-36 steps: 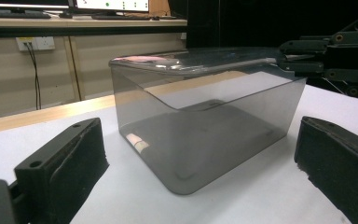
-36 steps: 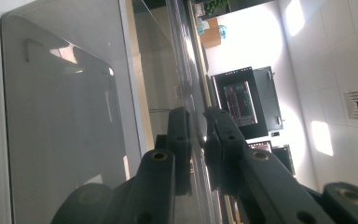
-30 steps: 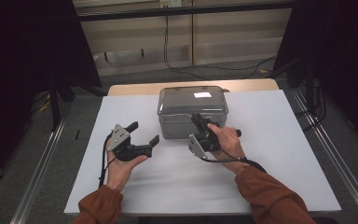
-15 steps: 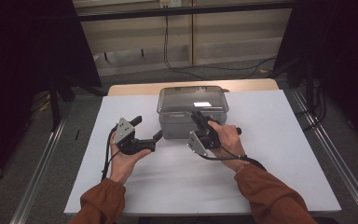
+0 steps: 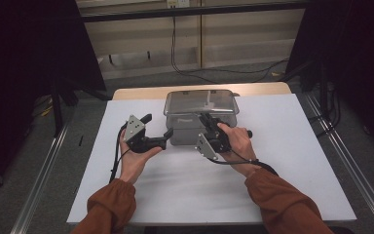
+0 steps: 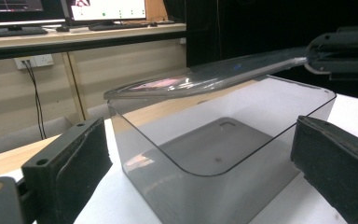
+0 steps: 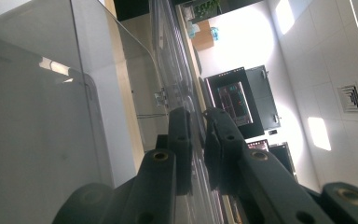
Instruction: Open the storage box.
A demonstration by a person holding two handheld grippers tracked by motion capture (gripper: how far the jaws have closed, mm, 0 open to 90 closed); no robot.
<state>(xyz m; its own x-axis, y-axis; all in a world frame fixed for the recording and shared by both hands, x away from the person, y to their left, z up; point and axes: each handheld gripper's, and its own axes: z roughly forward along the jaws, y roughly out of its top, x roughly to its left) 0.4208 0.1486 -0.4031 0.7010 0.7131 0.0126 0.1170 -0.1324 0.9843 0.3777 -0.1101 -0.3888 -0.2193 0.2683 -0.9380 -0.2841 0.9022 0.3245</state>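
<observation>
A clear grey plastic box [image 5: 190, 132] stands at the back middle of the white table top [image 5: 185, 180]. Its thin lid [image 5: 199, 101] is tilted up at the front. My right gripper [image 5: 206, 118] is shut on the lid's front edge; in the right gripper view the jaws [image 7: 198, 130] pinch the clear lid [image 7: 177, 70] beside the box wall [image 7: 37, 116]. My left gripper [image 5: 158, 125] is open just left of the box's front left corner. In the left gripper view its pads [image 6: 74, 158] stand wide apart before the box [image 6: 214, 154], under the raised lid [image 6: 205, 79].
A wooden table edge [image 5: 136, 93] shows behind the white sheet. Metal rails [image 5: 44, 180] run along both sides of the table. Cables [image 5: 190, 68] lie on the floor beyond. A shelf with monitors [image 6: 107, 9] stands past the box.
My left gripper has moved right and slightly up, closer to the box's front left corner. The right hand has held its place on the lid.
</observation>
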